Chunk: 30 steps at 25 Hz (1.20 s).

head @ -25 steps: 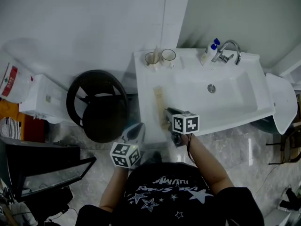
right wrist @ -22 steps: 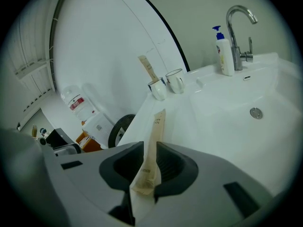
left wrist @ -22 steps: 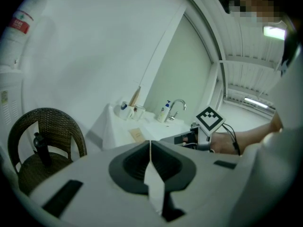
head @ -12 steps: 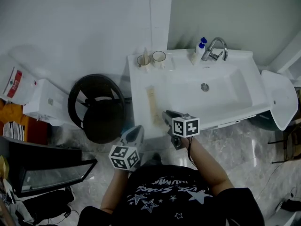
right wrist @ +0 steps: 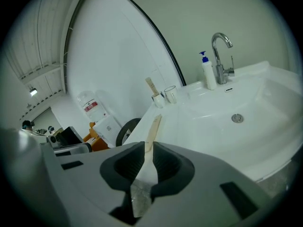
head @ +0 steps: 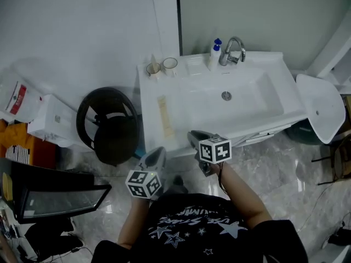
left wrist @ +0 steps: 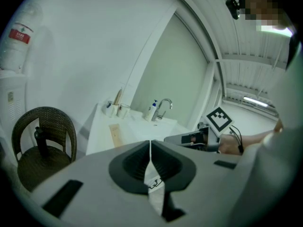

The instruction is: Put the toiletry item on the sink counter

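Note:
A flat beige toiletry item [head: 163, 116] lies lengthwise on the left part of the white sink counter [head: 189, 111], free of both grippers. My right gripper [head: 194, 138] hovers at the counter's front edge, a little right of the item's near end, shut with nothing in it. In the right gripper view the item [right wrist: 152, 126] shows just beyond the closed right gripper [right wrist: 144, 148]. My left gripper [head: 155, 158] hangs lower, off the counter's front left corner, shut and empty. From the left gripper [left wrist: 150, 143] the item [left wrist: 115, 133] lies ahead to the left.
Two cups [head: 161, 66] stand at the counter's back left; a soap bottle [head: 214, 53] stands beside the faucet [head: 233, 47]. The basin [head: 249, 92] fills the right part. A black wicker chair [head: 109, 125] stands left of the counter. A water jug [head: 16, 95] and boxes lie further left.
Both grippers have drawn back toward the person; the right one has left the item's near end and now sits at the counter's front edge. The item stays on the counter.

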Each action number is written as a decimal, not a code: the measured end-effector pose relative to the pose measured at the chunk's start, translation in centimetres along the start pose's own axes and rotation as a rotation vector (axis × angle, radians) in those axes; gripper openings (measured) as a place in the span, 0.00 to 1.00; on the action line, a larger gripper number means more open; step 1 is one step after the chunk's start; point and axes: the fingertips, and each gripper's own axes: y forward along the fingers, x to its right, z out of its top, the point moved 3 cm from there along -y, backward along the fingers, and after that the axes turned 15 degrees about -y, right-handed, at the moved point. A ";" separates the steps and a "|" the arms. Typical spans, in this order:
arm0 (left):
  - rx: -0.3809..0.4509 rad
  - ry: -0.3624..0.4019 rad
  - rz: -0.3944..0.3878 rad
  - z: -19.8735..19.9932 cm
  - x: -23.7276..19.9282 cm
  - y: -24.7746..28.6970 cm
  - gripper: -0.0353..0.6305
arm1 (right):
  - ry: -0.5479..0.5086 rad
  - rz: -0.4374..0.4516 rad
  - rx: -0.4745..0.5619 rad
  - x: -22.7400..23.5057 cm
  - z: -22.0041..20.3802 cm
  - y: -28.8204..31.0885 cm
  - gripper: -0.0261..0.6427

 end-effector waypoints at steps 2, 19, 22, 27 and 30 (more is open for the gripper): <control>0.000 0.006 0.000 -0.5 1.1 -0.1 0.08 | 0.006 -0.001 0.007 0.3 -0.5 -1.3 0.12; -0.002 0.049 0.017 -7.7 8.5 -4.6 0.08 | 0.031 0.043 0.047 -1.3 -6.9 -10.1 0.06; 0.002 0.051 0.010 -9.3 10.0 -6.0 0.08 | 0.039 0.051 0.050 -2.0 -8.6 -12.0 0.06; 0.010 0.053 0.012 -11.8 12.2 -8.3 0.08 | 0.036 0.076 0.072 -3.5 -10.2 -15.1 0.06; 0.014 0.066 0.022 -12.8 13.4 -9.6 0.08 | 0.027 0.087 0.089 -4.2 -10.7 -16.8 0.06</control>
